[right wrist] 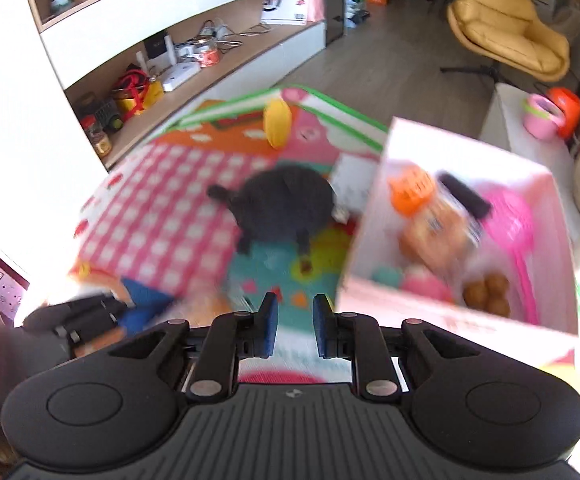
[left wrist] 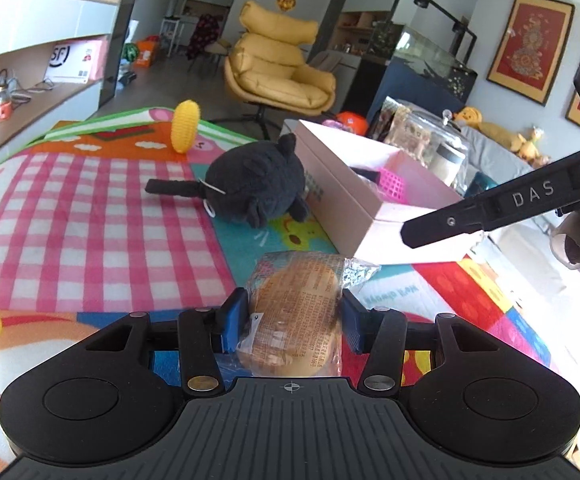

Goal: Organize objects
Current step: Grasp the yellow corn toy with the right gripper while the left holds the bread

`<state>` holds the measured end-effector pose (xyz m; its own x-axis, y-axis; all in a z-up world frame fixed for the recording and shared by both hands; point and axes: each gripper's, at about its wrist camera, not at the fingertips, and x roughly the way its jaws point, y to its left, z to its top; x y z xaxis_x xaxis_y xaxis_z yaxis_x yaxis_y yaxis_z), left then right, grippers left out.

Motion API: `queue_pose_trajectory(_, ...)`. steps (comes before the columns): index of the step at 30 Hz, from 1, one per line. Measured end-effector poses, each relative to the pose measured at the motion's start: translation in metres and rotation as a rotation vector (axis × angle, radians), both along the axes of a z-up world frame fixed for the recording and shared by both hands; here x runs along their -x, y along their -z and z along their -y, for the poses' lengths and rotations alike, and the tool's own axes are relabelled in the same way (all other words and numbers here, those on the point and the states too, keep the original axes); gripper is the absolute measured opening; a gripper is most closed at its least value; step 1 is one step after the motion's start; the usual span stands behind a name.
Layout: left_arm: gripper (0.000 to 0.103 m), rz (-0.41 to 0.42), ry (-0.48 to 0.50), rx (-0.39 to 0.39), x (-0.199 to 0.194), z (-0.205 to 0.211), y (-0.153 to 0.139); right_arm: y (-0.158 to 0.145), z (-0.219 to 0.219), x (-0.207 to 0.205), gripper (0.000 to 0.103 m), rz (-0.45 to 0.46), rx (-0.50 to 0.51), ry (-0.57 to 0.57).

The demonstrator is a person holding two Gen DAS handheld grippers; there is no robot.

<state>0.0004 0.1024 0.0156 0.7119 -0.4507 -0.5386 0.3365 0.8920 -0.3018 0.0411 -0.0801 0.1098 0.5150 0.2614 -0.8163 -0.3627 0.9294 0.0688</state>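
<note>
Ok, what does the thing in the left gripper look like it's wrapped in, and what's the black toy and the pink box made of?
The bun in the left gripper looks wrapped in thin clear plastic film: glossy, crinkled, printed, with a crimped end. The black toy looks like soft plush fabric, matte and fuzzy. The pink box is probably cardboard: flat, stiff, matte walls.

Yellow armchair, framed red picture, wall shelves

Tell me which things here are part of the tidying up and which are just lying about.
Part of the job:
wrapped bun, held in the left claw
pink box with toys already inside
black plush toy on the mat
yellow corn toy on the mat

Just lying about:
yellow armchair
shelf clutter
framed picture
</note>
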Motion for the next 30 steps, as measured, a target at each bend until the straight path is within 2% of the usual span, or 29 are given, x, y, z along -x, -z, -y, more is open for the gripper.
queue_pose_trajectory(4,0.053,0.001,-0.01,0.028,0.007,-0.011,0.0,-0.01,0.018,-0.008,0.02,0.001,-0.103,0.052)
queue_pose_trajectory(6,0.053,-0.001,-0.034,0.062,0.007,-0.025,-0.001,-0.023,0.009,-0.028,0.035,0.013,-0.137,0.039)
queue_pose_trajectory(7,0.053,0.005,-0.05,0.087,0.008,-0.035,-0.004,-0.029,-0.003,-0.046,0.054,0.018,-0.148,0.034)
queue_pose_trajectory(8,0.053,0.016,-0.068,0.115,0.008,-0.047,-0.008,-0.032,-0.015,-0.064,0.068,0.012,-0.158,0.03)
queue_pose_trajectory(11,0.053,0.07,-0.131,0.19,0.003,-0.088,-0.02,-0.031,-0.067,-0.139,0.074,-0.047,-0.176,0.053)
queue_pose_trajectory(14,0.053,0.102,-0.2,0.231,-0.006,-0.125,-0.025,-0.015,-0.12,-0.22,0.074,-0.052,-0.166,0.103)
queue_pose_trajectory(16,0.053,0.101,-0.222,0.264,-0.01,-0.142,-0.024,0.005,-0.149,-0.263,0.074,-0.086,-0.15,0.147)
queue_pose_trajectory(18,0.053,0.091,-0.227,0.297,-0.011,-0.151,-0.021,0.024,-0.17,-0.287,0.074,-0.143,-0.146,0.183)
queue_pose_trajectory(20,0.053,0.071,-0.221,0.323,-0.013,-0.155,-0.017,0.036,-0.186,-0.292,0.074,-0.169,-0.114,0.184)
queue_pose_trajectory(23,0.053,0.031,-0.203,0.341,-0.015,-0.156,-0.009,0.042,-0.203,-0.281,0.074,-0.128,0.001,0.129)
queue_pose_trajectory(27,0.053,-0.009,-0.196,0.343,-0.017,-0.155,0.0,0.048,-0.201,-0.259,0.074,-0.142,0.043,0.067)
queue_pose_trajectory(30,0.053,-0.001,-0.197,0.323,-0.015,-0.149,0.0,0.058,-0.196,-0.249,0.074,-0.152,0.075,0.052)
